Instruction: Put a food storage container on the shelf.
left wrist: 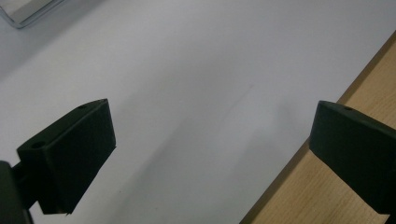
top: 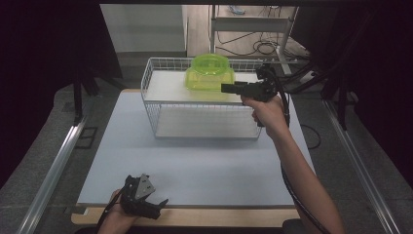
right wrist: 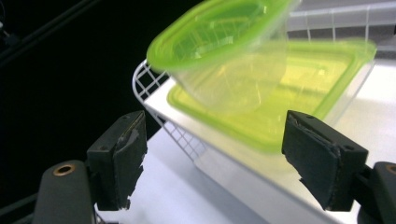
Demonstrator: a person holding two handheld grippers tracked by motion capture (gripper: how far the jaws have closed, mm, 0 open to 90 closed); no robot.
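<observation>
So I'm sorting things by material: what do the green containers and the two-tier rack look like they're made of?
The round green container and the square green container under it look like translucent, glossy plastic, since light passes through them. The rack appears to be white-coated metal wire, going by its thin grid; its flat shelves' material is unclear.

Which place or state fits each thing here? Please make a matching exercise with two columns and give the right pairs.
Things:
1. round container
2. square container
3. left gripper
4. right gripper

Places or states:
A. open, near the table's front edge
B. stacked on the other green container
C. open, raised beside the wire rack
D. on the rack's top shelf, under another container

Pairs: 1-B, 2-D, 3-A, 4-C
</observation>
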